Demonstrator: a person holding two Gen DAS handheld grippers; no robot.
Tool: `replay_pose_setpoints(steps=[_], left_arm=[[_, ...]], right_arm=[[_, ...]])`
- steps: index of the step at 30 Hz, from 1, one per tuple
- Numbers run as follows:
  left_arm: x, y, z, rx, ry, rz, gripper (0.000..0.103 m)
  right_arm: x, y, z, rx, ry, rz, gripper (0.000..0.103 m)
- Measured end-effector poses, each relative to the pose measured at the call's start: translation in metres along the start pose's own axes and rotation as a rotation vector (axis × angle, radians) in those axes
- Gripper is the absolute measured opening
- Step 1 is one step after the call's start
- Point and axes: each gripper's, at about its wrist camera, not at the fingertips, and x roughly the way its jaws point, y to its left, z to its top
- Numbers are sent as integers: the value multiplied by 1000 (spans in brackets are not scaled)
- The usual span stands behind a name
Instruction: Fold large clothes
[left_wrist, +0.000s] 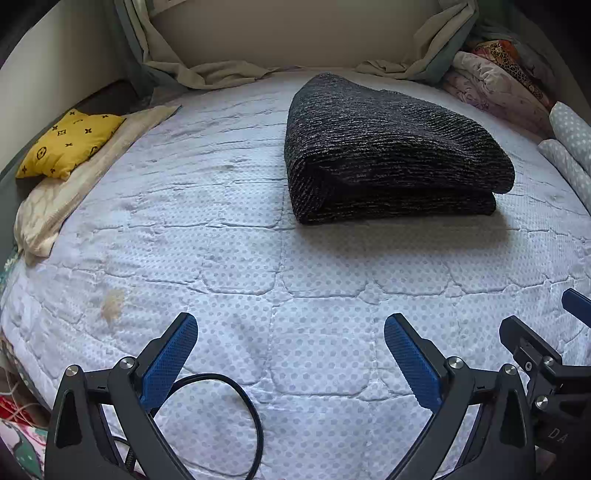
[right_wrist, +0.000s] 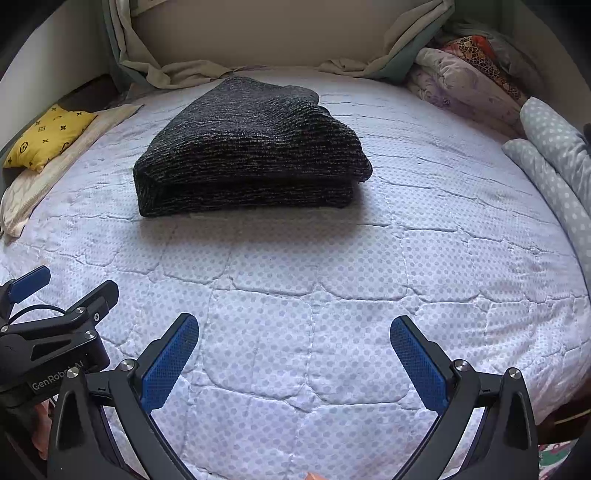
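Since the dark knit garment (left_wrist: 391, 147) already lies folded in a thick bundle on the far middle of the quilted mattress (left_wrist: 258, 295), I judge the folding done. My left gripper (left_wrist: 290, 356) and right gripper (right_wrist: 293, 358) hover near the bed's edge, both spread wide and empty; only setting down remains.

Bed with quilted, dotted mattress cover (left_wrist: 229, 258). Yellow patterned cushion (left_wrist: 68, 142) on a cream blanket (left_wrist: 55, 206) at left edge. Beige curtain (left_wrist: 221, 74) bunched at far side. Stacked floral bedding (right_wrist: 461, 81) and polka-dot rolls (right_wrist: 550, 147) at right.
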Motion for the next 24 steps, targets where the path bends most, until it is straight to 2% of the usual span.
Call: replay_pose_setpoints(steps=[17,24], left_arm=[[-1,1,0,-2,0,-2,103],[-8,-4,0,21,-40,-9,103]], right_arm=[[0,-1,0,0,2,4,103],[-3,2,0,-17,-21,8,103]])
